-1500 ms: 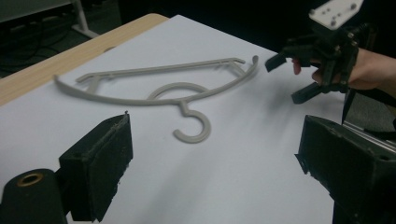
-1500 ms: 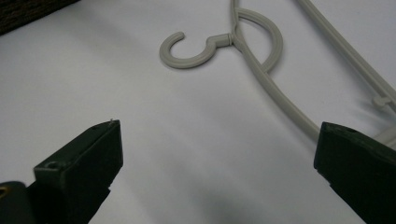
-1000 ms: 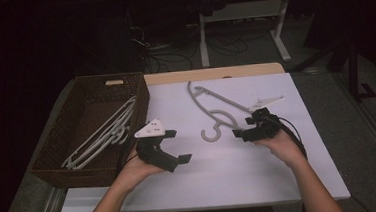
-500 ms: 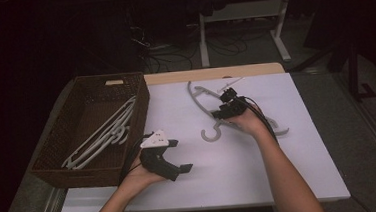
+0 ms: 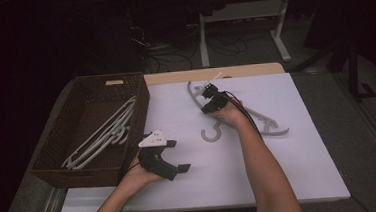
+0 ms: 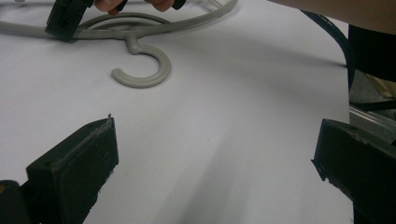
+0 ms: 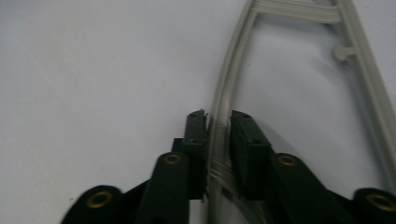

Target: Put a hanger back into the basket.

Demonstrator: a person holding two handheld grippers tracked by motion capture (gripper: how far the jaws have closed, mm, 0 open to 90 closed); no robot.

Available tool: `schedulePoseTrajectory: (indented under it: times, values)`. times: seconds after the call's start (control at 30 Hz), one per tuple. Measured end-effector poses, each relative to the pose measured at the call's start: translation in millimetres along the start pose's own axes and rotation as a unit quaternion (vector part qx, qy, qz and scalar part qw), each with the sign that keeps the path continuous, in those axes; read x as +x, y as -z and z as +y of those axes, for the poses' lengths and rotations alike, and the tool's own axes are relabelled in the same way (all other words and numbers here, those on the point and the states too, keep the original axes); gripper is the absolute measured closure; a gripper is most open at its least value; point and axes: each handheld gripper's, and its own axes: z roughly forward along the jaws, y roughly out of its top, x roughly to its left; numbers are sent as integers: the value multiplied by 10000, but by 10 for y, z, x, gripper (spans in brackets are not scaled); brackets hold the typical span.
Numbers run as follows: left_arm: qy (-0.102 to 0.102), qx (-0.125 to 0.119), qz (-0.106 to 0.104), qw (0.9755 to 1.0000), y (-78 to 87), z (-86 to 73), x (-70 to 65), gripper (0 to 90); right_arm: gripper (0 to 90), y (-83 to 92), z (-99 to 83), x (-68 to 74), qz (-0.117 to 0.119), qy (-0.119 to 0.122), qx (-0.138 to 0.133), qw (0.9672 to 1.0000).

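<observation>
High view: I see my right gripper (image 5: 209, 98) set on the upper arm of a grey hanger (image 5: 249, 120) that lies flat on the white table (image 5: 301, 178), its hook curling toward me near mid-table; my left gripper (image 5: 165, 160) rests low by the near corner of the wicker basket (image 5: 55, 168), which already holds a few pale hangers (image 5: 103, 134). I judge the job, moving hangers into the basket, as partly done: this hanger is being gripped but is not yet lifted or carried. Left gripper view: my own jaws stand wide apart with nothing between them, bare table ahead, and beyond it the hook of the hanger (image 6: 142, 70) with the right gripper (image 6: 65, 21) on its arm. Right gripper view: the jaws have just been closing and now stand narrow, one on each side of the hanger's arm (image 7: 224, 121); the pads look to be on the bar or within a hair of it, so I read the hold as just made. Edges and room: the table between hanger and basket lies open apart from my left gripper; the basket's near wall is the edge to clear, and the hanger's long arms may catch on it.
</observation>
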Motion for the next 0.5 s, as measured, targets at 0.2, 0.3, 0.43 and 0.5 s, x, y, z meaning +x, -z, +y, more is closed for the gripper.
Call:
schedulePoseTrajectory:
  times: [0.2,0.3,0.43,0.5]
  values:
    - [16,1,25,10000,1,0,1,0,779,17,-18,97,88,238,30,9997]
    - [41,-25,37,10000,11,0,7,0,780,48,-65,229,256,493,56,9984]
    - [57,-37,67,10000,29,-1,20,0,785,90,-149,395,624,708,60,9955]
    - [65,-41,81,9999,37,-5,25,0,788,115,-199,499,787,862,69,9931]
